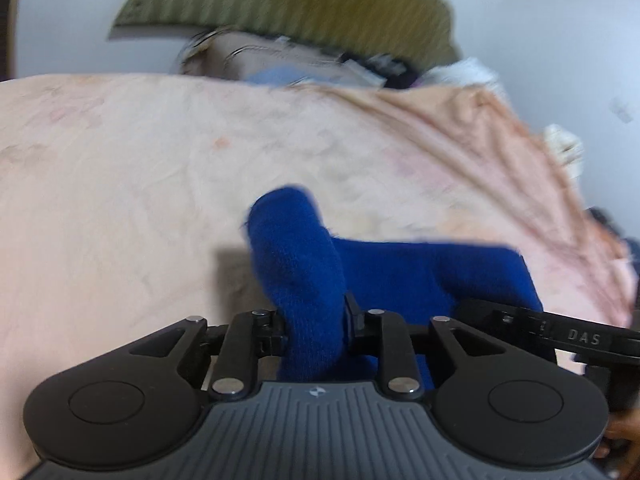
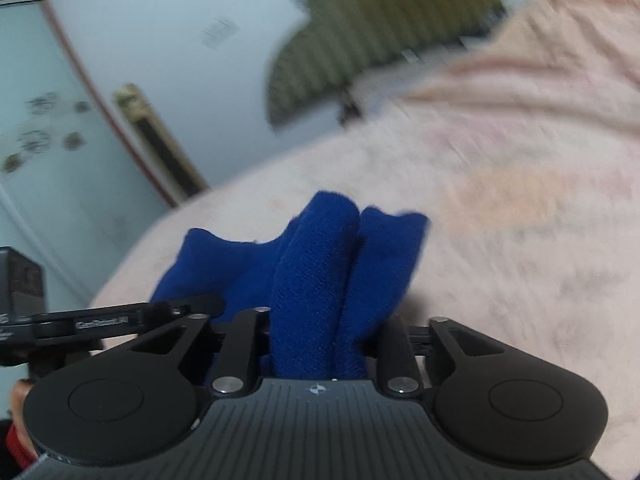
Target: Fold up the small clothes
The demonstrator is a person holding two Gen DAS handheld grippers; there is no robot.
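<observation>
Left tool [image 1: 314,326] pinches one bunched end of one blue garment [image 1: 400,276]; right tool [image 2: 316,332] pinches two folds of it (same cloth). Garment is held just above one pink bedsheet [image 1: 120,184]; one olive pillow [image 1: 304,0] behind.

Your left wrist camera is looking forward along its fingers, sitting close above the pink bedspread [image 1: 120,184], facing the olive pillow [image 1: 288,4]. Your right wrist camera is looking likewise, tilted. Both views are sharing the blue garment [image 2: 312,272], bedspread and pillow.
</observation>
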